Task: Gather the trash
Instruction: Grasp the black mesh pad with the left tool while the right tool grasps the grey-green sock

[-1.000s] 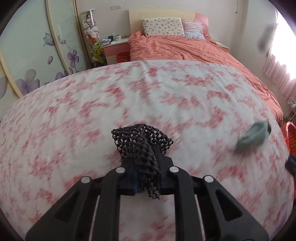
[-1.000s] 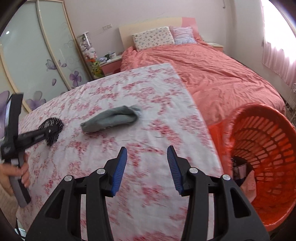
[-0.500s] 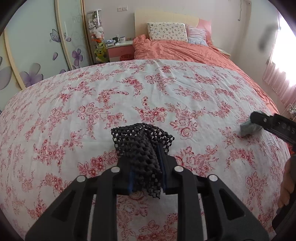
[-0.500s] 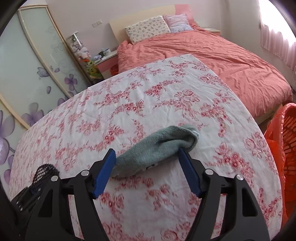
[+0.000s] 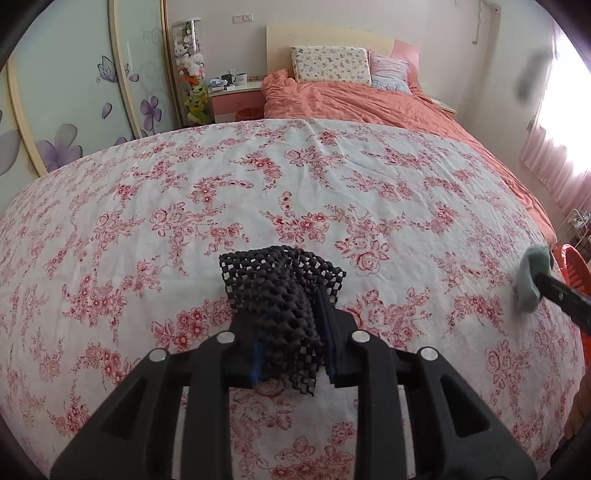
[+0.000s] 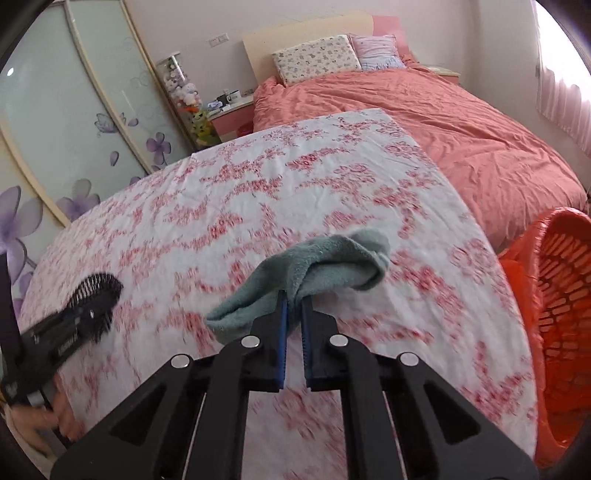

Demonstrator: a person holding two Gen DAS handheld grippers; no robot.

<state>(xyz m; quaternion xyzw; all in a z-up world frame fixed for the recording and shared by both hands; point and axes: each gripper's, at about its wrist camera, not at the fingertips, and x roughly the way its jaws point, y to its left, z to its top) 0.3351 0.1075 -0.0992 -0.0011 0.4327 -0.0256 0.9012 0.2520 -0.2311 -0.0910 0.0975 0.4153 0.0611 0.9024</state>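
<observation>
A: Both loaded? The left tongs (image 5: 291,343) are clamped on the black mesh scrap (image 5: 282,291); the right tongs (image 6: 293,325) pinch the grey-green cloth (image 6: 314,269), apparently lifted off the table (image 6: 369,184).

B: Then carrying's in hand. Next: swing right and release over the orange basket (image 6: 557,332).

Bedroom, daylit. Foreground surface: tabletop (image 5: 258,177) under a white cloth printed with red roses. Behind it, bed (image 5: 369,107) with salmon quilt, pale wood headboard (image 5: 325,35), floral pillow (image 5: 330,63) and a pink striped pillow (image 5: 389,70) beside it. Left of the bed: pink nightstand (image 5: 234,98) carrying mugs, then a tall clear column of plush toys (image 5: 190,70). Left wall: sliding wardrobe doors (image 5: 74,85), frosted, with purple flower decals. Right side: window with pink curtain (image 5: 554,162), strongly overexposed. Back wall plain, off-white.
</observation>
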